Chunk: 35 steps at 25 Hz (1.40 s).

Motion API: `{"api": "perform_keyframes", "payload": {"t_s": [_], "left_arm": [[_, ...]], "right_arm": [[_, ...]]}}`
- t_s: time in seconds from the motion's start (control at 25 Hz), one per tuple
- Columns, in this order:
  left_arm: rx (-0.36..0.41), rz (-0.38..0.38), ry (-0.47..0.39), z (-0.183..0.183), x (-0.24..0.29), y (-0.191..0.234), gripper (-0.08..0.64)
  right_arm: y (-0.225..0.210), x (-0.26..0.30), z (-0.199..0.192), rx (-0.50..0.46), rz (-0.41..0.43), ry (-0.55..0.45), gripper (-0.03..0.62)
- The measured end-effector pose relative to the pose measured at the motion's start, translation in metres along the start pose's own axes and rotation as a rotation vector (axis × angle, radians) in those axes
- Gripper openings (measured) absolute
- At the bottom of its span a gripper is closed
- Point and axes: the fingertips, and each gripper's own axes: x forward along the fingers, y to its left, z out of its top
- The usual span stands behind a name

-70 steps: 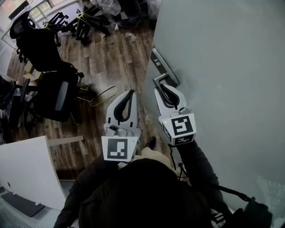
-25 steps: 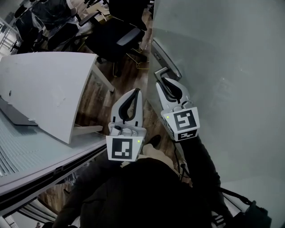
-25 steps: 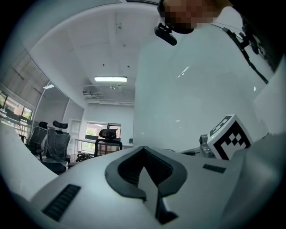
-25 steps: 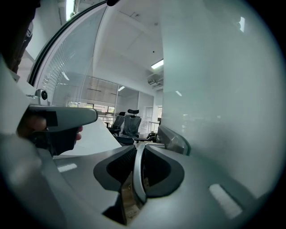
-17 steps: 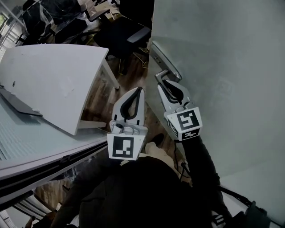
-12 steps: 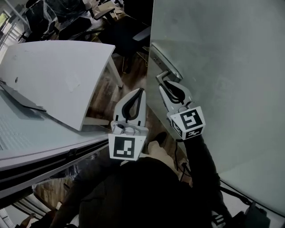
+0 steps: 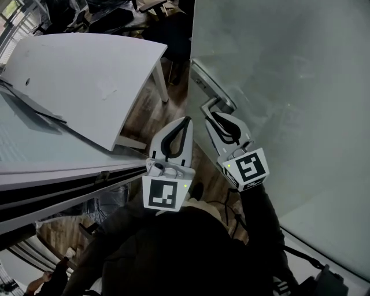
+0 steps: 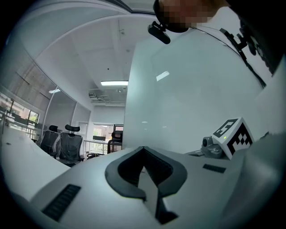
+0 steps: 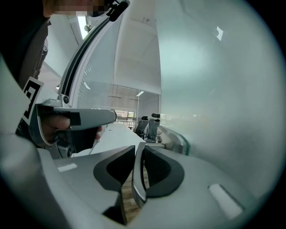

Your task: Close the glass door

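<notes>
The frosted glass door (image 7: 289,81) fills the right of the head view, its edge running down the middle. A metal lever handle (image 7: 208,106) juts from the lock plate (image 7: 209,87) on that edge. My right gripper (image 7: 216,115) is shut on the lever; in the right gripper view the metal lever (image 9: 137,179) sits pinched between the dark pads, with the door glass (image 9: 214,89) to the right. My left gripper (image 7: 184,121) hangs just left of the door edge, shut with nothing in it. In the left gripper view its jaws (image 8: 143,150) meet in front of the door (image 8: 178,107).
A white desk (image 7: 75,87) stands at the left, its leg (image 7: 160,81) close to the door edge. A dark-framed glass partition (image 7: 52,179) runs along the lower left. Office chairs (image 7: 110,11) stand at the far top. Wood floor (image 7: 144,115) shows between desk and door.
The door edge, with my right gripper still on the lever, has swung nearer the white desk and partition. The left gripper has kept alongside, still shut.
</notes>
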Motion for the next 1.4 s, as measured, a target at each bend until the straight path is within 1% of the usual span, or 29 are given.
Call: {"api": "perform_keyframes", "payload": {"t_s": [0.08,0.28,0.52,0.76,0.88,1.12,1.4], "left_arm": [[0.007,0.015,0.003,-0.003,-0.013,0.002,-0.003],[0.015,0.081,-0.005,-0.005,-0.052,0.004,-0.003],[0.028,0.171,-0.003,0.012,-0.108,-0.008,-0.003],[0.016,0.249,0.0,0.011,-0.155,-0.005,-0.003],[0.032,0.272,0.001,0.015,-0.171,-0.004,-0.003],[0.035,0.311,0.023,-0.004,-0.212,0.007,-0.003],[0.035,0.299,0.015,0.022,-0.229,0.005,-0.003]], "right_arm": [[0.016,0.0,0.001,-0.007,0.023,-0.008,0.064],[0.058,-0.003,-0.002,-0.01,0.074,-0.02,0.064],[0.1,-0.019,0.006,-0.027,0.129,-0.002,0.064],[0.144,-0.024,0.004,-0.03,0.196,-0.007,0.066],[0.162,-0.028,0.006,-0.033,0.218,-0.007,0.066],[0.206,-0.034,-0.005,-0.044,0.255,-0.019,0.066],[0.23,-0.051,0.01,-0.049,0.285,-0.009,0.064]]}}
